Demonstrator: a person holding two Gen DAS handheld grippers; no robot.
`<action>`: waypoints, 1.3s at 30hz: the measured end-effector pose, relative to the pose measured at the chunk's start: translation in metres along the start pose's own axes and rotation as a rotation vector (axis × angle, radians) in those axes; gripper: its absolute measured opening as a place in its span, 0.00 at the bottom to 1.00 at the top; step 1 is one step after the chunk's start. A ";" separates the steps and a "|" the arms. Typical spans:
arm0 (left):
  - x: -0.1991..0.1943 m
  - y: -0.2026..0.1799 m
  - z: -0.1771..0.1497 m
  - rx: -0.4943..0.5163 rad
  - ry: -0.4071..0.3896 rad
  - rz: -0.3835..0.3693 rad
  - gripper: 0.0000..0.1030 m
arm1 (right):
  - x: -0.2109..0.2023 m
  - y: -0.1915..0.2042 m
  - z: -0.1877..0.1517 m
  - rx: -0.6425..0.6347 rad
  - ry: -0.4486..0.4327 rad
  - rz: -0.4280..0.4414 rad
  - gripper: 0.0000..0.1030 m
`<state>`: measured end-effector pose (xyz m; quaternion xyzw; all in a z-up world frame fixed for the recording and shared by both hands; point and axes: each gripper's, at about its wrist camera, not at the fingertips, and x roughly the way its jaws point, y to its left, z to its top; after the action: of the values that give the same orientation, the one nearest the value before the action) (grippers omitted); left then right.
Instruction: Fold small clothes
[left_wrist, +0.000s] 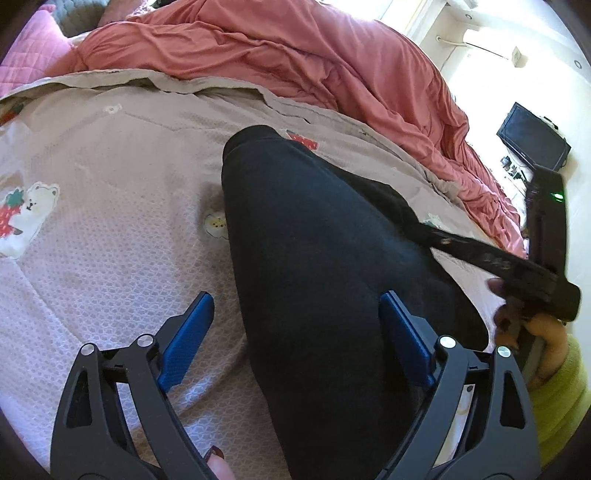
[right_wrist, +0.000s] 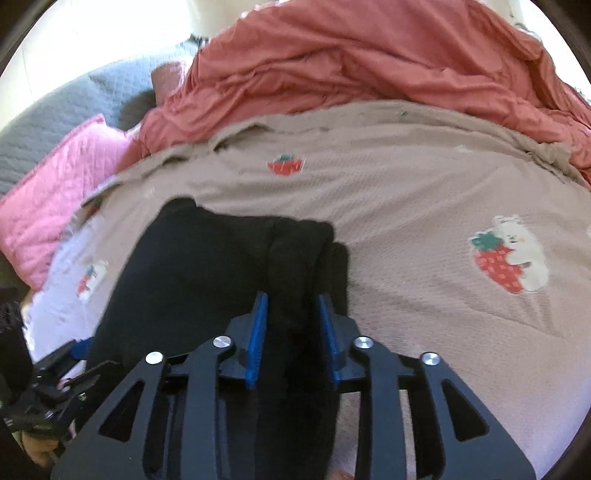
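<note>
Two tongs (left_wrist: 297, 314) (right_wrist: 293, 306), black garment (left_wrist: 314, 258), bedspread (left_wrist: 110, 240)

Your left gripper (left_wrist: 297, 325) and right gripper (right_wrist: 291, 325): black plastic linkage arms w/ silver round screws, blue flat pads (left_wrist: 184, 343). Your right hand (left_wrist: 546, 343) shows bare skin, dark-red nail polish, yellow-green sleeve (left_wrist: 565, 402).

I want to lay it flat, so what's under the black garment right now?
The black garment lies on the beige strawberry-print blanket; a small bear print peeks out at its edge. Whatever is beneath the cloth itself is covered.
</note>
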<state>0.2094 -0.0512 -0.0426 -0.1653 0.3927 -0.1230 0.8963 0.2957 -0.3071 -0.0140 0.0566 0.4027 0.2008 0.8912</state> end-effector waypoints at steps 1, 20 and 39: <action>0.000 0.000 0.000 0.001 -0.001 0.002 0.81 | -0.006 -0.002 -0.001 0.005 -0.012 0.010 0.28; -0.003 -0.009 -0.007 0.027 0.010 0.010 0.81 | -0.040 -0.013 -0.054 0.133 0.070 0.346 0.43; -0.001 -0.036 -0.016 0.120 0.043 0.043 0.81 | -0.053 -0.003 -0.080 0.006 0.114 0.221 0.16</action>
<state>0.1932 -0.0865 -0.0381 -0.1001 0.4073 -0.1303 0.8984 0.2058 -0.3361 -0.0318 0.0918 0.4446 0.2997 0.8391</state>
